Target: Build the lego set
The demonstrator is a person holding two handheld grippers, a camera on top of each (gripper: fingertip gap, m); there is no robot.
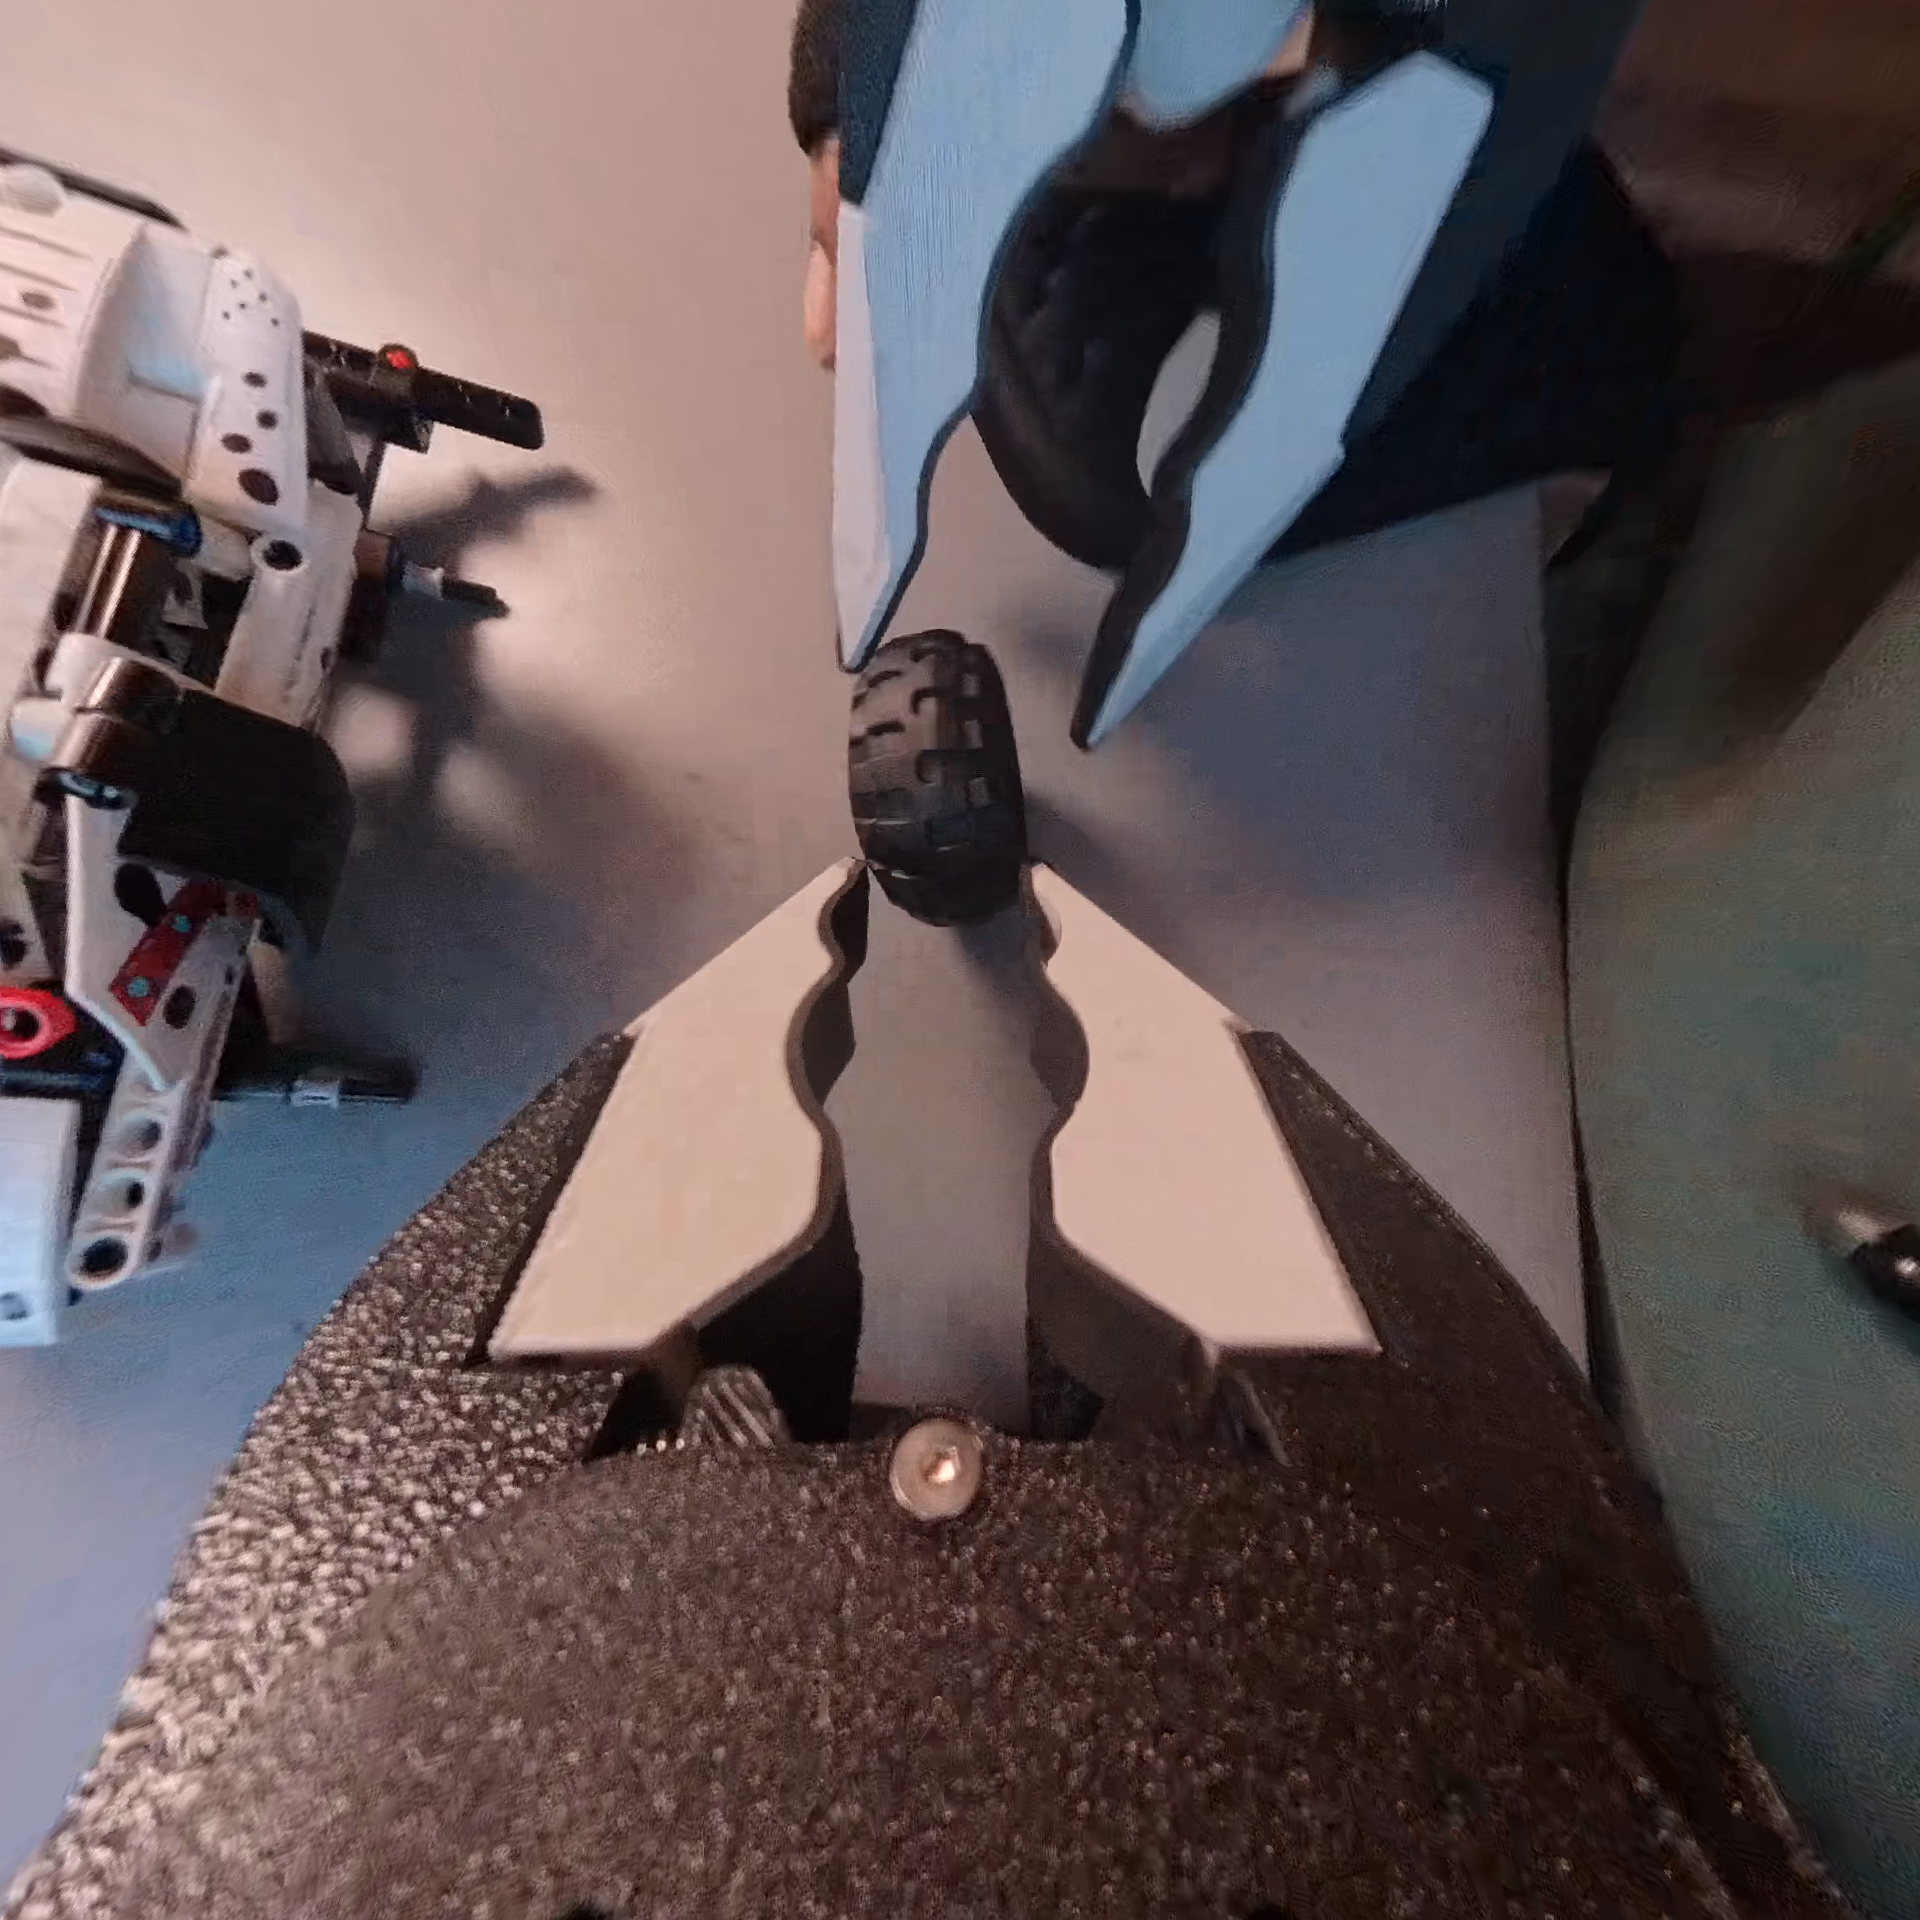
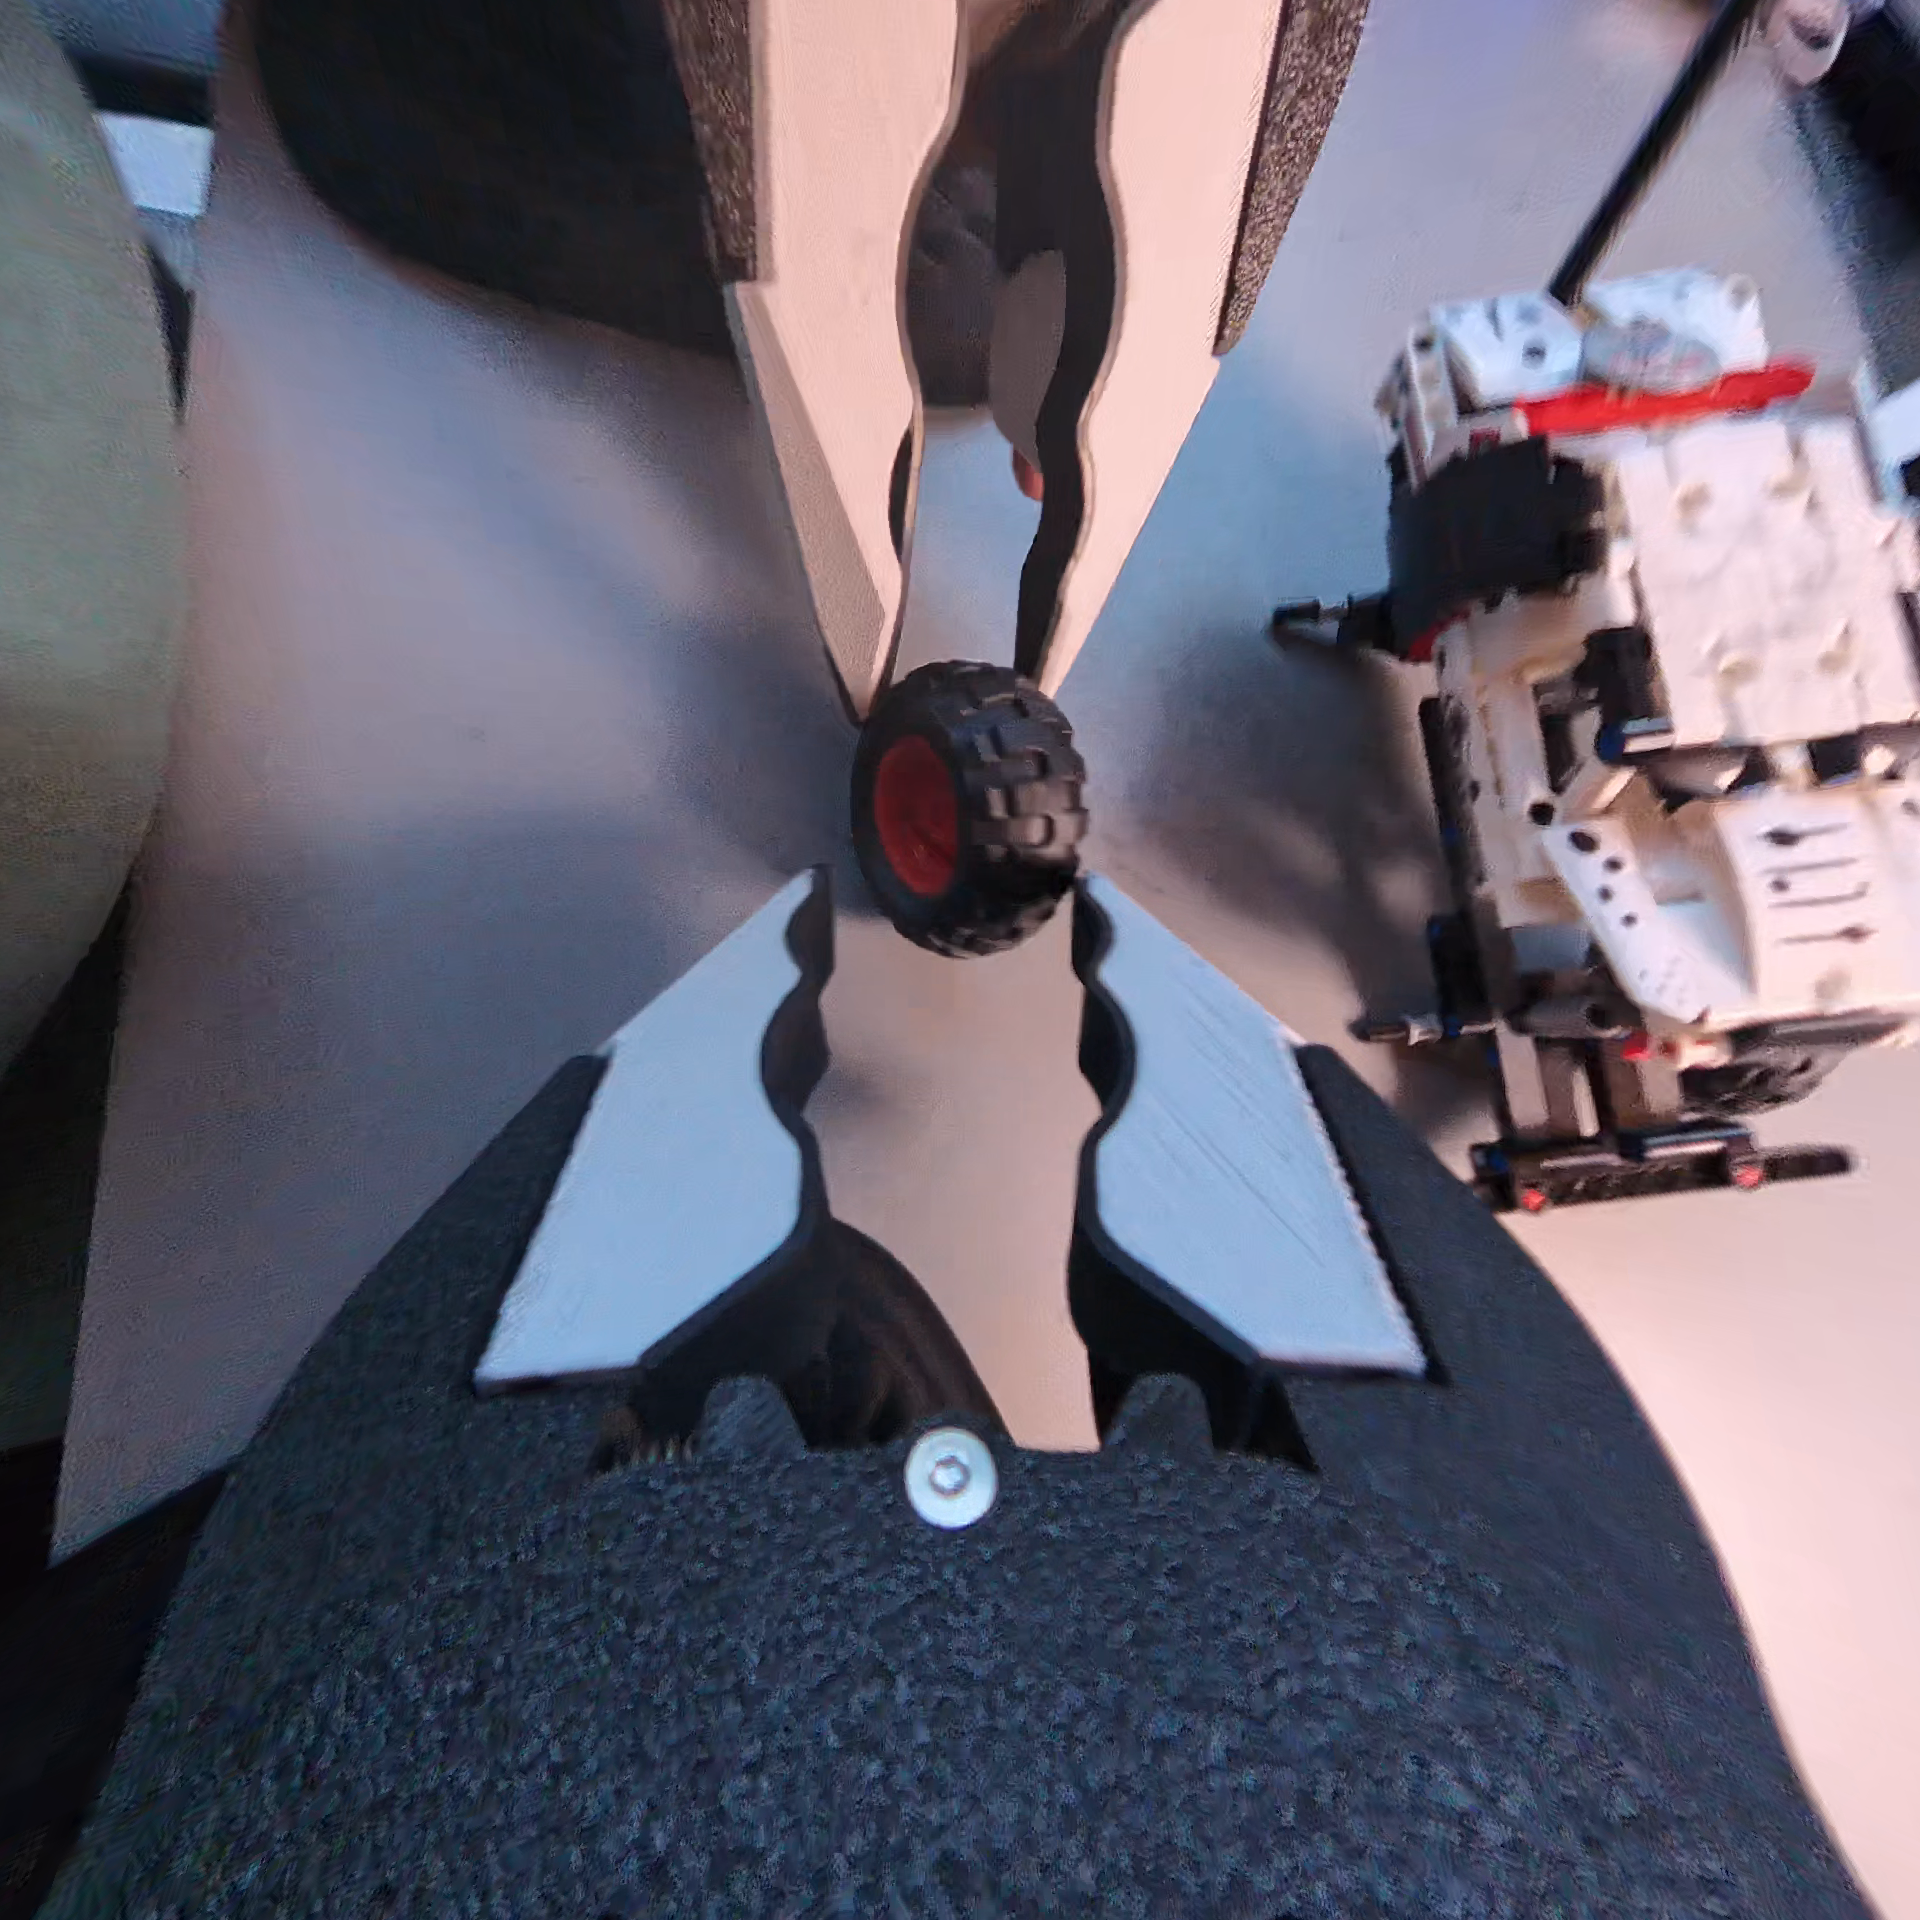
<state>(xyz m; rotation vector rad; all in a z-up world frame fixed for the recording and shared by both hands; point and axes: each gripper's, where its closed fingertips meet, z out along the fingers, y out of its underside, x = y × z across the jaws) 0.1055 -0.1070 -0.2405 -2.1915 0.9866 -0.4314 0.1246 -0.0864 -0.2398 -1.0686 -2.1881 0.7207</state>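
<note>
A small wheel [image 1: 935,779] with a black knobbly tyre and a red hub [image 2: 914,810] is held in the air above the grey table [image 1: 644,260]. My left gripper [image 1: 945,868] is shut on the tyre's edge, and it comes in from the top of the right wrist view [image 2: 956,696]. My right gripper [image 2: 954,878] is open, with its tips on either side of the wheel's opposite edge. In the left wrist view [image 1: 977,696] one of its fingertips [image 1: 862,644] is close against the tyre and the other stands apart. A white, black and red lego vehicle [image 1: 156,623] [image 2: 1662,727] lies on the table beside us.
A greenish padded surface [image 1: 1766,935] [image 2: 62,520] borders the table on the side away from the vehicle. A small dark part [image 1: 1881,1257] lies on it. A black rod [image 2: 1652,145] slants behind the vehicle. The tips of both grippers are at nearly the same place.
</note>
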